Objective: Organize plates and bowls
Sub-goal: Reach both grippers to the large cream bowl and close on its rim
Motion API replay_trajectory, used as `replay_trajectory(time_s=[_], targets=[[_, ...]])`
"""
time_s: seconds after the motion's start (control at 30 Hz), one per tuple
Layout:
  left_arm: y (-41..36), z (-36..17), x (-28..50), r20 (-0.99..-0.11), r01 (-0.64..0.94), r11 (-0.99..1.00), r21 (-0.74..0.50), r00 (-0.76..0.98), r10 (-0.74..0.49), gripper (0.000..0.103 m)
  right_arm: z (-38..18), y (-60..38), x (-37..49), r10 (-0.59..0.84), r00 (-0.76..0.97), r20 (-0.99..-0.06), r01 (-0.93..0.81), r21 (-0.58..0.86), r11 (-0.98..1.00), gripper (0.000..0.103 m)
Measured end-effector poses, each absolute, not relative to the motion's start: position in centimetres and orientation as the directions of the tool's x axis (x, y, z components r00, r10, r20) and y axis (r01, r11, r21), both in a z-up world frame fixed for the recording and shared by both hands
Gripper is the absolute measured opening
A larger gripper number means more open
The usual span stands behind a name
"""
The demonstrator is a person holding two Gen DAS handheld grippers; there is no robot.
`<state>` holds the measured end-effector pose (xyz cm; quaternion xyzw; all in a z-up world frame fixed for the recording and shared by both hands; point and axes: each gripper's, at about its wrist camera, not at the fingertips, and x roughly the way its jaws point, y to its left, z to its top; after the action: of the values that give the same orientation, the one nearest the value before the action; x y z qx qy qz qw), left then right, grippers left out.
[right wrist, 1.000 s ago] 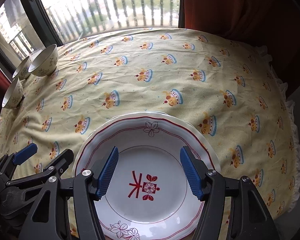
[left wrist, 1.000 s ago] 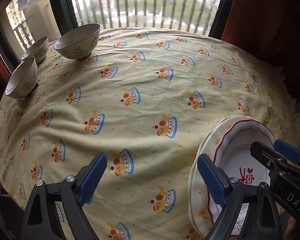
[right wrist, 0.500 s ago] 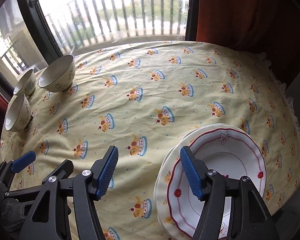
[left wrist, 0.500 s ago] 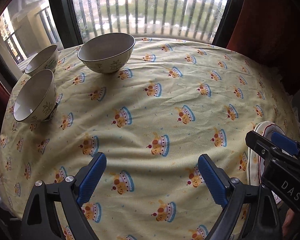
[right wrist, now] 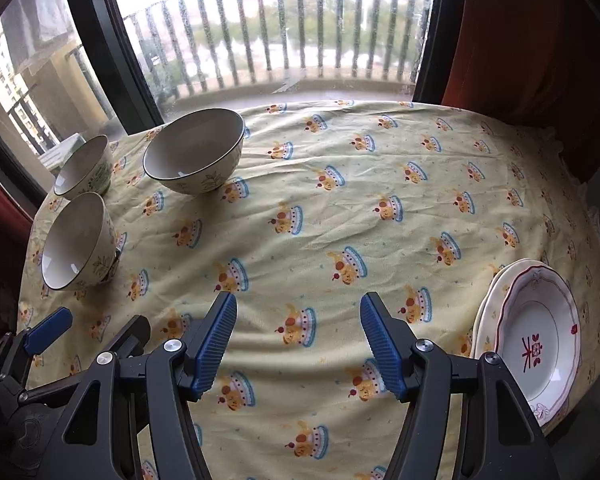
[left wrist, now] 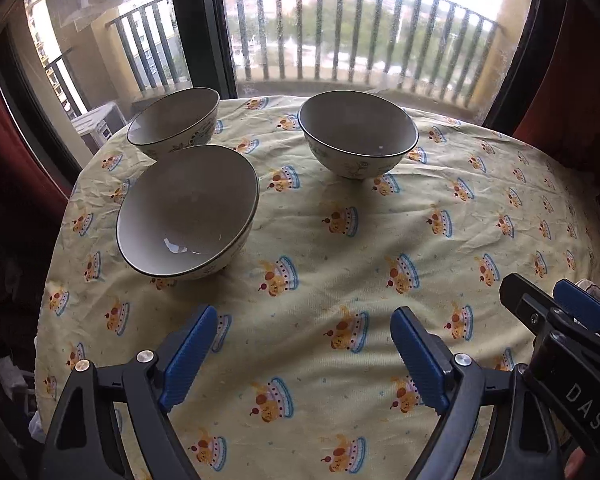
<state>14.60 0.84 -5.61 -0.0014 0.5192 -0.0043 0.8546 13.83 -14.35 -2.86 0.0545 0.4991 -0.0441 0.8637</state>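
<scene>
Left gripper [left wrist: 304, 354]: blue-padded jaws wide apart, nothing between them; hovers over the yellow cake-print tablecloth [left wrist: 380, 240], lower centre of its view.
Right gripper [right wrist: 298, 346]: jaws likewise apart and empty, lower centre of its own view.
Near bowl: cream ceramic bowl with dark rim and leaf print [left wrist: 188, 212], centre left in the left wrist view; tilted, its mouth tipped toward the camera.
Other bowls: a second leaf-print bowl [left wrist: 174, 120] at upper left just behind it, a third leaf-print bowl [left wrist: 358, 134] at upper centre, standing apart.
Plates: white red-rimmed plate with a red character [right wrist: 538, 340] stacked on a cream plate [right wrist: 485, 308], right edge of the right wrist view, at the table's edge.
Handling, judged: glazed ceramic; stiff, fairly heavy, slick, will chip if knocked.
Grip, judged: pinch a bowl's rim wall, one pad inside, one outside; lower gently when nesting.
Risk, judged: the tilted bowl may rock when touched.
</scene>
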Motion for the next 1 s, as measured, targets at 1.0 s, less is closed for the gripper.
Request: replay_trajectory(time_s=[1.0], targets=[[13.4, -9.0, 24.4, -0.880, -0.098, 0.993, 0.073, 0.463, 0.110, 0.052, -5.8, 2.2, 25.3, 0.095, 0.480, -0.872, 0.007, 0.112, 0.994, 0.053]])
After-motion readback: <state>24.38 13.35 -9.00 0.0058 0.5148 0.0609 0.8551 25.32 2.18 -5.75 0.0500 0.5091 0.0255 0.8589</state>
